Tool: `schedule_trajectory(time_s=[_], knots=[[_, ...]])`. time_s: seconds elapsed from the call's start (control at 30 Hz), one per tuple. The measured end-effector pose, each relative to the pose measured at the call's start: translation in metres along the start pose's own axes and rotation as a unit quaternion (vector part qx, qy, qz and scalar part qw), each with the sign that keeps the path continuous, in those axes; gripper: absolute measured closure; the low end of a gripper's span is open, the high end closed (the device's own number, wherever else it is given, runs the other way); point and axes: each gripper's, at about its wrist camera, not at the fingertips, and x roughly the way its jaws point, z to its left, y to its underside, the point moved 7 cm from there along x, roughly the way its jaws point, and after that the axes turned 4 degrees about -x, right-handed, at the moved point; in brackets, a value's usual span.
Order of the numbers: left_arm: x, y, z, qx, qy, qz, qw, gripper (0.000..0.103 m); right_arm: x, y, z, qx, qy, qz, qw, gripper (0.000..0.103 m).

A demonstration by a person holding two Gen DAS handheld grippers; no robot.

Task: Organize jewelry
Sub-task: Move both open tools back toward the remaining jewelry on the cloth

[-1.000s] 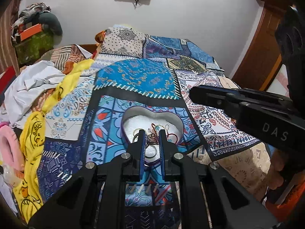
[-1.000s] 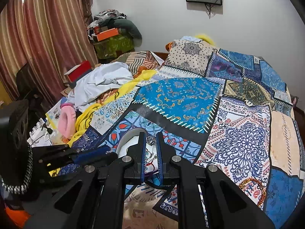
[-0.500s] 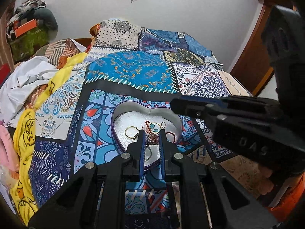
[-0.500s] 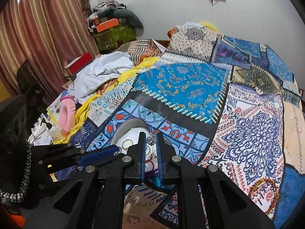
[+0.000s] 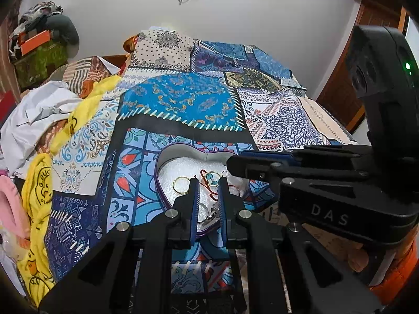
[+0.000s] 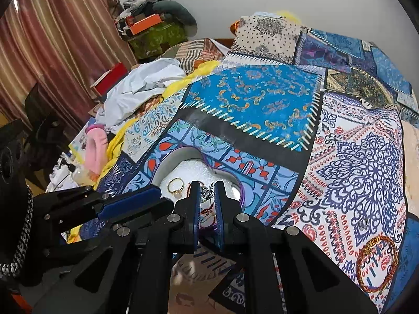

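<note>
Heart-shaped tin (image 5: pixel 180 149), open, white-lined, lying on patchwork bedspread (image 5: pixel 183 102); inside, gold rings (image 5: pixel 180 184), red cord (image 5: pixel 207 183), silver pendant (image 6: pixel 207 193).

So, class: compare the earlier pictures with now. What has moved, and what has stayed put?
Both claws came in lower over the heart-shaped box; the right claw holds a silver pendant throughout. The left claw stayed narrowly open. The gold ring and box lie unmoved on the quilt.

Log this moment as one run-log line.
left gripper: narrow gap, over heart-shaped box | right gripper: silver pendant between fingers | bracelet: on quilt
</note>
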Motion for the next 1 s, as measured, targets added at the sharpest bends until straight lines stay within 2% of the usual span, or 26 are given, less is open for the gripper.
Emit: schedule_trajectory(time_s=[0.17, 0.5, 0.77, 1.0], knots=[[-0.013, -0.005, 0.000, -0.002, -0.007, -0.011, 0.9999, 0.091, -0.011, -0.001, 0.000, 0.000, 0.016, -0.010, 1.000, 0.078], [-0.052, -0.018, -0.014, 0.010, -0.014, -0.050, 0.9986, 0.091, -0.059, -0.008, -0.011, 0.009, 0.051, -0.060, 0.997, 0.078], [-0.076, -0.032, -0.048, 0.037, -0.009, -0.078, 0.9962, 0.091, -0.104, -0.002, -0.027, 0.005, 0.100, -0.098, 0.990, 0.078], [-0.070, -0.037, -0.083, 0.060, -0.002, -0.072, 0.9956, 0.087, -0.133, 0.018, -0.059, 0.022, 0.133, -0.112, 0.985, 0.076]])
